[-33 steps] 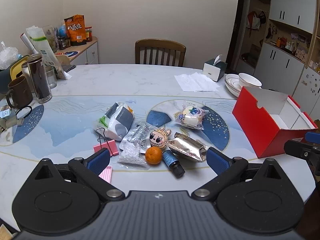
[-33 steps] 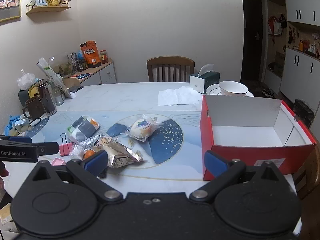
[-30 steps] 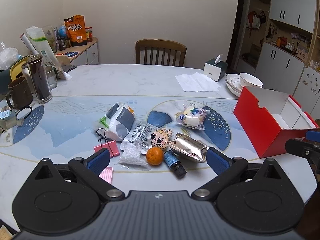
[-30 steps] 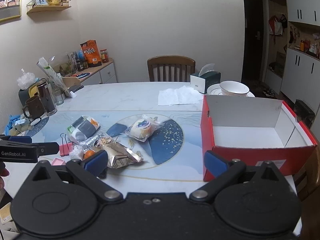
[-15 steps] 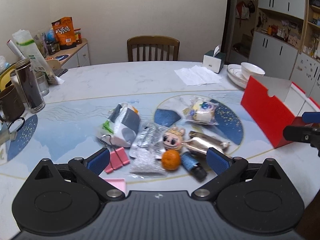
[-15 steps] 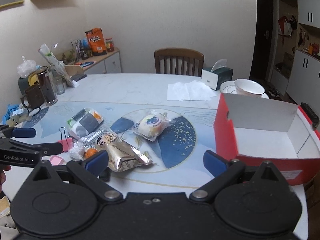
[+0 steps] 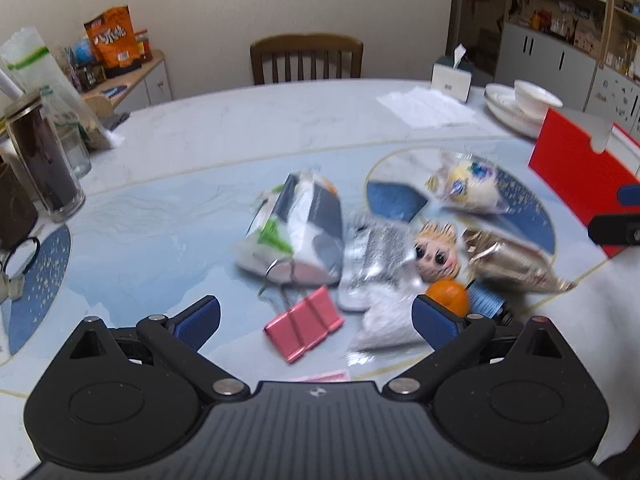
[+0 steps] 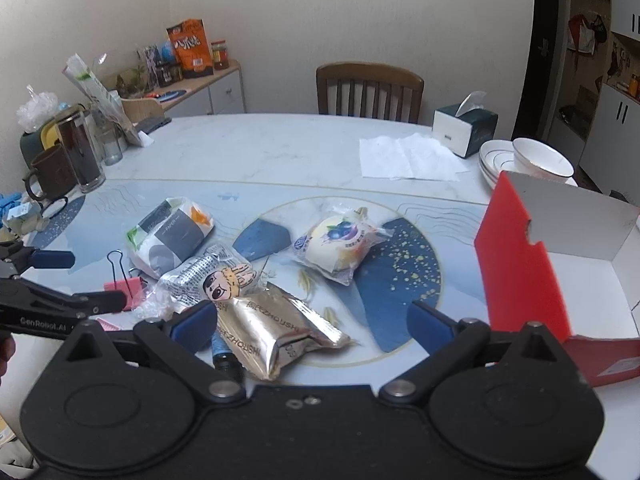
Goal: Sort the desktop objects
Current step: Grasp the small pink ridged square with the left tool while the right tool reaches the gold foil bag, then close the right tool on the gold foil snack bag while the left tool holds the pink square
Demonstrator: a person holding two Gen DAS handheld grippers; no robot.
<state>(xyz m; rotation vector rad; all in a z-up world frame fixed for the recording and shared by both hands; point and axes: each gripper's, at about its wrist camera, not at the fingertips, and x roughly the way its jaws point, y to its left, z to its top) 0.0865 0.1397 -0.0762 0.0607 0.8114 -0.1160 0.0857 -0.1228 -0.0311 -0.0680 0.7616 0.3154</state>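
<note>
A pile of small items lies mid-table. My left gripper (image 7: 316,322) is open and low over the table, and a pink binder clip (image 7: 304,328) lies between its fingers. Beside the clip are a clear bag of white bits (image 7: 388,320), an orange (image 7: 448,298), a doll-face packet (image 7: 436,254) and a white-grey packet (image 7: 300,228). My right gripper (image 8: 312,324) is open just above a gold foil pouch (image 8: 276,328), with a wrapped bun (image 8: 340,244) beyond it. A red box (image 8: 520,264), its top open, stands to the right. The left wrist view is blurred.
At the table's far right are a tissue box (image 8: 466,124), stacked bowls (image 8: 536,160) and a paper napkin (image 8: 408,156). A dark glass jar (image 8: 82,156) and a mug (image 8: 52,176) stand at the left edge. A wooden chair (image 8: 370,88) is behind the table.
Both grippers have moved forward and down toward the pile. The left now frames the pink clip, and the right has shifted left from the red box to the gold pouch.
</note>
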